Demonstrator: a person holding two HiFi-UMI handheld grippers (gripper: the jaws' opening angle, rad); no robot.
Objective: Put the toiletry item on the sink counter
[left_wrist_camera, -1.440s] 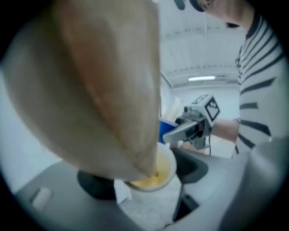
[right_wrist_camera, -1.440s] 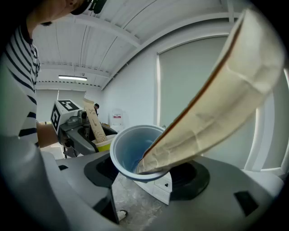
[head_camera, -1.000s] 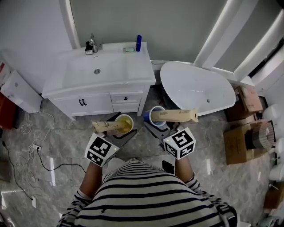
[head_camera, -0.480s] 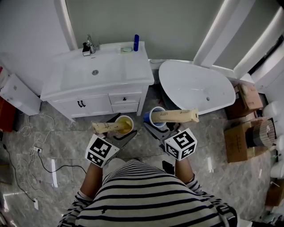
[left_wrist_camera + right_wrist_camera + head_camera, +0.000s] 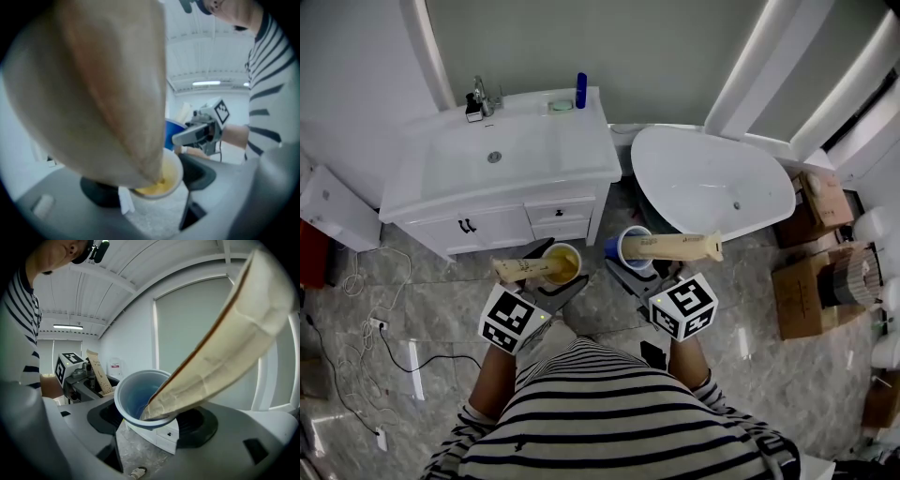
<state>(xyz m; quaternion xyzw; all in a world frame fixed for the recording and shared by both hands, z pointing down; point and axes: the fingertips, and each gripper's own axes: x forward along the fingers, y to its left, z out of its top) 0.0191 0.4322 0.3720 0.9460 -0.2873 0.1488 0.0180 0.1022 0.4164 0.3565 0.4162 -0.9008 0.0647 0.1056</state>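
My left gripper (image 5: pixel 559 274) is shut on a yellow cup (image 5: pixel 563 262) with a long beige paper packet (image 5: pixel 519 269) leaning out of it to the left. My right gripper (image 5: pixel 635 262) is shut on a blue cup (image 5: pixel 632 247) that carries a similar packet (image 5: pixel 682 247) pointing right. Both are held level at waist height, above the floor in front of the white sink counter (image 5: pixel 581 141). In the left gripper view the yellow cup (image 5: pixel 164 180) sits between the jaws under its packet (image 5: pixel 103 84). In the right gripper view the jaws hold the blue cup (image 5: pixel 138 397) with its packet (image 5: pixel 220 352).
On the counter's back edge stand a faucet (image 5: pixel 478 94), a soap dish (image 5: pixel 561 106) and a blue bottle (image 5: pixel 581 90). A white bathtub (image 5: pixel 712 183) lies to the right of it. Cardboard boxes (image 5: pixel 811 291) stand at the right, and a cable (image 5: pixel 366 328) trails on the floor at the left.
The sink counter and the tub have slid a little up and left in the head view. Both grippers keep their cups and their places in the picture.
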